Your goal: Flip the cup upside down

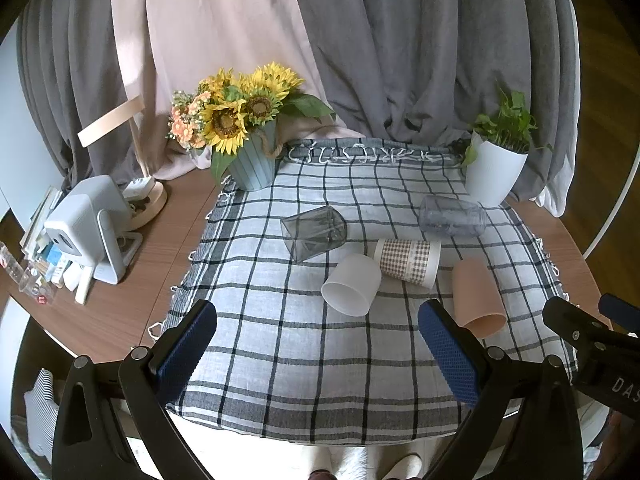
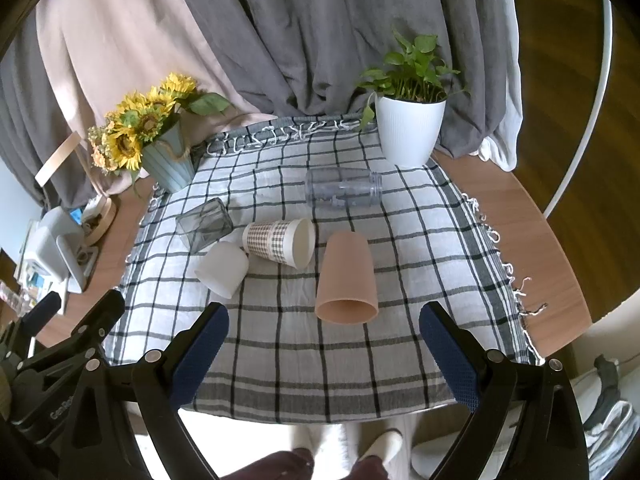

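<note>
— While both hang over the near edge of the checked cloth [image 2: 280,344], the left gripper [image 1: 316,356] and right gripper [image 2: 324,354] gape wide, holding nothing.

— And the cups?

— At twelve o'clock of the right one, the pink cup [image 2: 347,280] lies on its side; the white cup [image 2: 222,268] lies at ten.

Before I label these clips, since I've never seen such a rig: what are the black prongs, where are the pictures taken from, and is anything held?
Each picture comes from a camera on a hand-held gripper, looking along its two blue-padded fingers. The left gripper and right gripper are both open, holding nothing. On the checked cloth five cups lie on their sides: a peach cup, white cup, gingham paper cup, dark glass and clear plastic tumbler. Sunflowers and a potted plant stand behind.
</note>
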`<state>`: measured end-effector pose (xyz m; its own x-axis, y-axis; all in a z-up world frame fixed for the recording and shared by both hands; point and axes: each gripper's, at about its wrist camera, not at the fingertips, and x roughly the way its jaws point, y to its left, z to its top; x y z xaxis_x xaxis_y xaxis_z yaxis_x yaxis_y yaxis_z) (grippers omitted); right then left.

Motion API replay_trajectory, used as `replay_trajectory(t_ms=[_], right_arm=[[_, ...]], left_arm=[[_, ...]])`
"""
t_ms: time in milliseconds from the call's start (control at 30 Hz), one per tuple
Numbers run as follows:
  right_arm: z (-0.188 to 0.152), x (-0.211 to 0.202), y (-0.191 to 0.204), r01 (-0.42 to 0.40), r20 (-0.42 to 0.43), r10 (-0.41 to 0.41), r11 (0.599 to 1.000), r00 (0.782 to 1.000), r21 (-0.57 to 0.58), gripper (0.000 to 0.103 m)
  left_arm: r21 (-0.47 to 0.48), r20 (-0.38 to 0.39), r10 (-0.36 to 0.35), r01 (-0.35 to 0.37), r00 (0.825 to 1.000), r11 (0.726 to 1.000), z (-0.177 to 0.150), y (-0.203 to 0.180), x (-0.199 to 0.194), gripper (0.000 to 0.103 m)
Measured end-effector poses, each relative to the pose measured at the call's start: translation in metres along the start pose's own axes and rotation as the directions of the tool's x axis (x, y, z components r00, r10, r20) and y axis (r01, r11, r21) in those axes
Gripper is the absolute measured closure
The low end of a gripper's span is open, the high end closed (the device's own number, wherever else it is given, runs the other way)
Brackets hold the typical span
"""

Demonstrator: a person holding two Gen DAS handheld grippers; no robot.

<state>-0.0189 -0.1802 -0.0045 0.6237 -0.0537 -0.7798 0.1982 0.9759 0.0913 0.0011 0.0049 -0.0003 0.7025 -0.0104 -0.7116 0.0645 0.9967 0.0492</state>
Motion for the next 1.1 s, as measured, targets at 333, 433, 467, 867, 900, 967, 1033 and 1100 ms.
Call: replay_trajectory(t_ms=[333,433,467,867,900,967,1033,1100], right_arm=[[0.0013,0.0002,-0.0014,0.001,0.000,-0.001,1.000,1.000,0.001,0.007],[0.0015,0.0003,-0.0015,0.000,0.001,0.000,1.000,1.000,0.000,0.007],[0.0017,0.0004,-0.0015,0.000,0.001,0.000,1.000,1.000,0.000,0.007],[0.0034,-0.0001,-0.0018,0.000,0.004,0.000,1.000,1.000,0.000,0.007],[0.0035,0.0000,-0.0018,0.000,0.004,0.000,1.000,1.000,0.000,0.007],[0.0038,-0.0001,-0.0019,0.001,0.003,-0.001,1.000,1.000,0.001,0.007],[0.0034,-0.0002,-0.0017,0.001,0.003,-0.001,1.000,1.000,0.001,0.007],[0.0032,-0.0002,-0.0020,0.000,0.005,0.000,1.000,1.000,0.000,0.007]], left_arm=[[0.002,0.003,0.000,0.000,1.000,1.000,-0.0008,-0.0014,0.0008,0.000],[0.003,0.003,-0.001,0.001,1.000,1.000,0.0002,-0.0015,0.0015,0.000],[0.004,0.003,-0.001,0.001,1.000,1.000,0.0003,-0.0016,0.0016,0.000],[0.004,0.002,0.002,-0.002,1.000,1.000,0.0021,-0.0036,0.0017,0.000],[0.004,0.002,0.001,-0.001,1.000,1.000,0.0021,-0.0036,0.0016,0.000],[0.004,0.002,0.002,-0.002,1.000,1.000,0.0019,-0.0037,0.0016,0.000],[0.003,0.002,0.002,-0.002,1.000,1.000,0.0020,-0.0037,0.0016,0.000],[0.002,0.002,0.001,-0.001,1.000,1.000,0.0021,-0.0036,0.0017,0.000]])
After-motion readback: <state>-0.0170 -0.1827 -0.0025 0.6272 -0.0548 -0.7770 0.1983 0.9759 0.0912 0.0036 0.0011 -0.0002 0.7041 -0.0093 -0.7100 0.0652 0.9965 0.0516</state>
